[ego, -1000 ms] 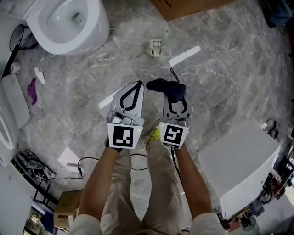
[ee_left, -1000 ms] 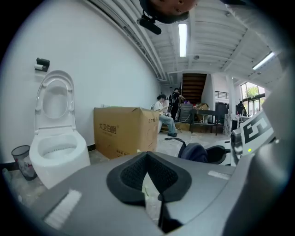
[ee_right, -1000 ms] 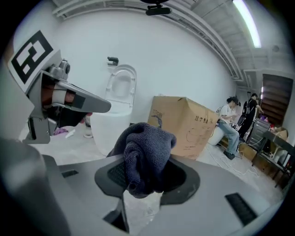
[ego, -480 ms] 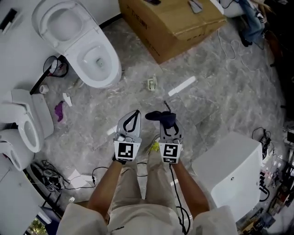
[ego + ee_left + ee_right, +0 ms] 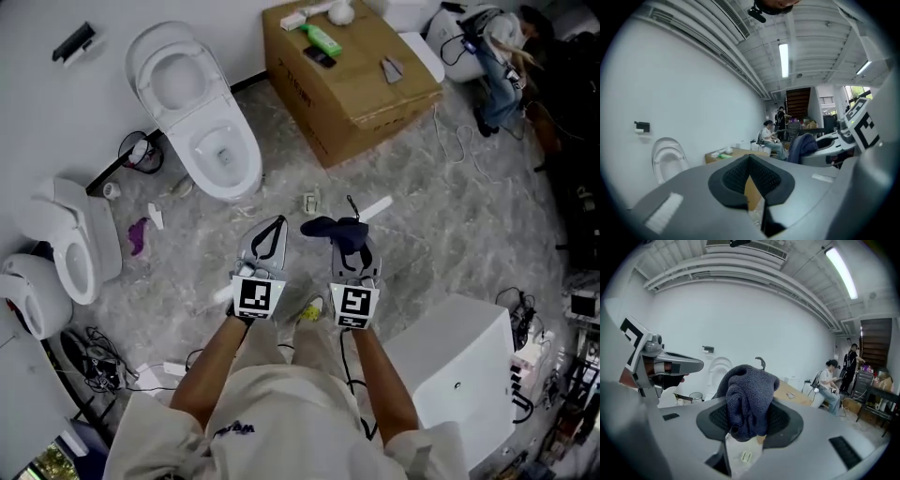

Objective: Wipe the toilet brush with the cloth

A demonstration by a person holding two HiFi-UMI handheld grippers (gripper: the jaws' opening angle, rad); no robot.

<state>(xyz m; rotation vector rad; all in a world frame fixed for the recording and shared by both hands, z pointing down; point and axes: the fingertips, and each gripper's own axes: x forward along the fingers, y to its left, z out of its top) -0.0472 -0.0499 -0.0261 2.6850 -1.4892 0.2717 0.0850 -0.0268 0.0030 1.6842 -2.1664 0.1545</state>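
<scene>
Dark blue knitted cloth (image 5: 747, 399) is bunched in the right gripper (image 5: 751, 420), jaws clamped on one fold, bulk flopping over the tips. Left gripper (image 5: 749, 174) closed tip to tip, holding nothing. Toilet brush not identifiable anywhere on the grey marbled floor (image 5: 441, 234). Risk: shallow pinch lets cloth slip out under rubbing.

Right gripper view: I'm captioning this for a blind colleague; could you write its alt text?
The right gripper is clamped on a bunched dark blue cloth, seen along its jaws. The left gripper juts in from the left, and a white toilet stands against the wall behind.
</scene>
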